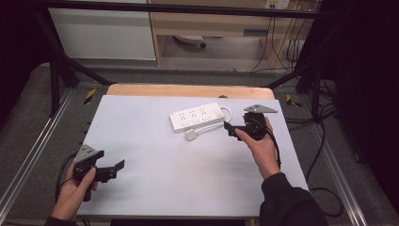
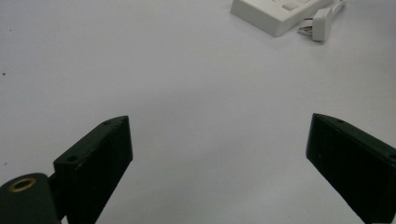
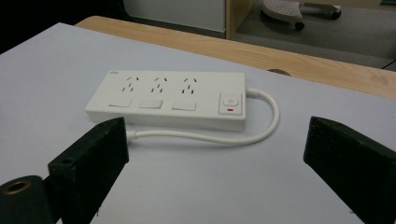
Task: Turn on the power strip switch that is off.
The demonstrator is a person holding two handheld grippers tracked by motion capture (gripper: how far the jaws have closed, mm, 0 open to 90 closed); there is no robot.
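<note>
Power strip [image 1: 196,117] lies flat on the white sheet [image 1: 155,155], sockets up, toward the far right part of the table. Its cord [image 3: 261,126] loops out of the switch end and doubles back along the strip's near side, ending in the plug [image 1: 190,135], which rests loose on the sheet just in front of the strip, prongs not in any socket.

Right gripper [image 1: 229,127] sits close to the strip's switch end, near the cord loop, jaws spread wide w/ nothing between them. In the right gripper view the strip and cord lie straight ahead between the jaws, so it looks lined up for a grab at the cord or strip; prob. the working hand here.

Left gripper [image 1: 118,166] is well apart from the strip, toward the near left corner of the sheet, jaws also wide apart and empty, just bare sheet under them. It points roughly at the strip; in the left gripper view the strip's corner and plug [image 2: 321,23] sit far off. Looks like it's parked, waiting to help, e.g. steady the strip while the plug gets handled.
</note>
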